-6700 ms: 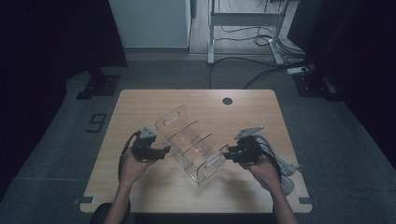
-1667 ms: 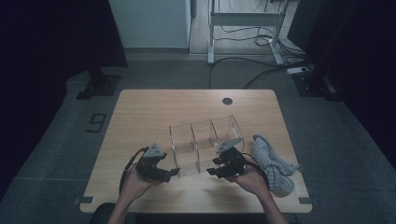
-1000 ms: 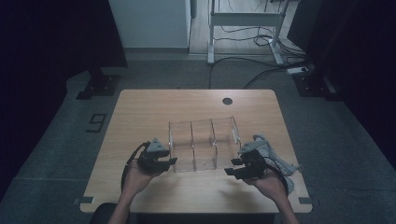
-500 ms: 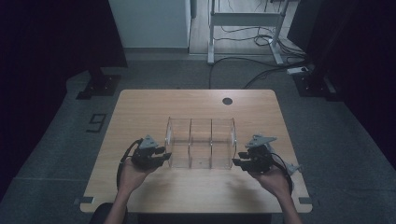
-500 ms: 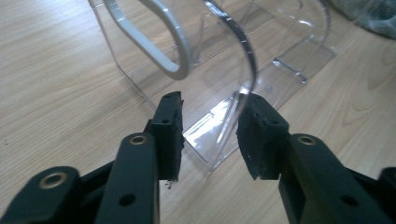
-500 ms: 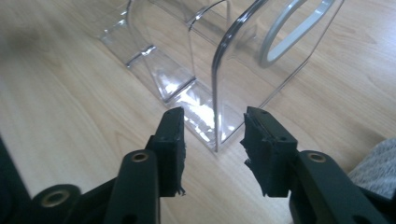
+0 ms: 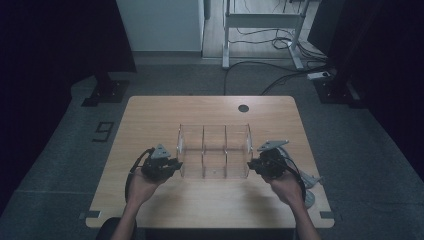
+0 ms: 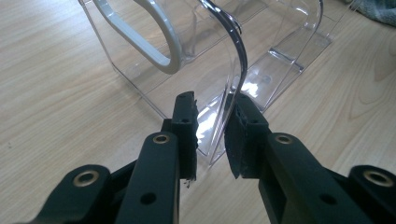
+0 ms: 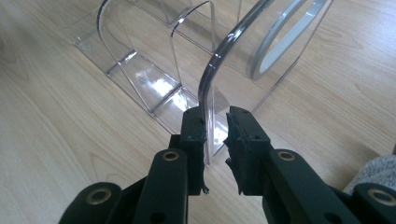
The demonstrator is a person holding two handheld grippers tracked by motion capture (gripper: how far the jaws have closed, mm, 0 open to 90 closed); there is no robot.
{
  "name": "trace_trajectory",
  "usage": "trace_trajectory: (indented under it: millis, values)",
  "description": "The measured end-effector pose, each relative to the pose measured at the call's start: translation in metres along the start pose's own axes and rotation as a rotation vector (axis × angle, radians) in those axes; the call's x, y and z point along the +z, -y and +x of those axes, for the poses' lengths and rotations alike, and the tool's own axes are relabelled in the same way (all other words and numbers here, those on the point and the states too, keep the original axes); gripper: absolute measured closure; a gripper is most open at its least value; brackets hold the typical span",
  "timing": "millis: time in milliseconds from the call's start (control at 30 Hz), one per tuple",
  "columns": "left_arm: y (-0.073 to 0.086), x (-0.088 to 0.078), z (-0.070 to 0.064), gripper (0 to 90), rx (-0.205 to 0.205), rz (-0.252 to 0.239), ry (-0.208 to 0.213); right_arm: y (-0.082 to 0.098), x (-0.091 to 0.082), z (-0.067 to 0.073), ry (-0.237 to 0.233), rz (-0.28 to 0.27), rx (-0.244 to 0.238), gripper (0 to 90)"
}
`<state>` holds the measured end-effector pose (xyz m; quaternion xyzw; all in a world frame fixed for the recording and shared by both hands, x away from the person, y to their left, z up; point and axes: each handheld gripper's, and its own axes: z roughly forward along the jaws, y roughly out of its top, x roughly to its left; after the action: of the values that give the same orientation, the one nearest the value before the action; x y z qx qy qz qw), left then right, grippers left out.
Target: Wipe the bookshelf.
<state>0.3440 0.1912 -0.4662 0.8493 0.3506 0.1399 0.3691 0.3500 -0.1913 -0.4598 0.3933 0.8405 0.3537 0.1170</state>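
A clear acrylic rack (image 7: 214, 150) with several upright dividers stands on the wooden table (image 7: 200, 205), long side across. My left gripper (image 7: 175, 165) is at its left end. In the left gripper view the rack's curved end wall (image 8: 236, 60) passes between that gripper's (image 8: 212, 116) jaws, with a gap still beside one pad. My right gripper (image 7: 252, 165) is at the right end. There the other end wall (image 9: 208, 79) stands between that gripper's (image 9: 215, 126) jaws, close to the left pad. Both pairs of jaws have just been closing around these walls.
A grey knitted cloth (image 7: 307, 187) lies on the table behind my right hand, near the right edge; it also shows in a corner of each gripper view (image 9: 373, 175) (image 8: 380, 9). A round cable hole (image 7: 243, 108) sits at the table's far side.
The rack has swung from slanted to square with the table's front edge. My right gripper has moved right to its end wall; the left has shifted slightly to the other end.
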Motion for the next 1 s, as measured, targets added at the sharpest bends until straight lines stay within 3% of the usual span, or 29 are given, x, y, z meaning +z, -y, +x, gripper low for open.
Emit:
trace_trajectory:
  millis: [567, 767, 833, 933, 1000]
  values:
    - [-0.018, 0.019, 0.029, 73.2, -0.026, -0.002, 0.002, -0.021, 0.016, -0.019, 0.023, 0.008, 0.017, 73.6]
    - [-0.024, 0.023, 0.031, 71.6, -0.025, -0.004, -0.017, -0.027, 0.021, -0.026, 0.033, 0.019, 0.034, 72.4]
    - [-0.024, 0.022, 0.030, 65.2, -0.028, -0.009, -0.018, -0.028, 0.020, -0.025, 0.046, 0.024, 0.026, 68.4]
    - [-0.024, 0.016, 0.026, 47.1, -0.020, -0.015, -0.016, -0.027, 0.018, -0.024, 0.048, 0.029, 0.025, 55.5]
    - [-0.024, 0.012, 0.024, 38.4, -0.025, -0.025, 0.007, -0.027, 0.015, -0.023, 0.042, 0.024, 0.024, 47.6]
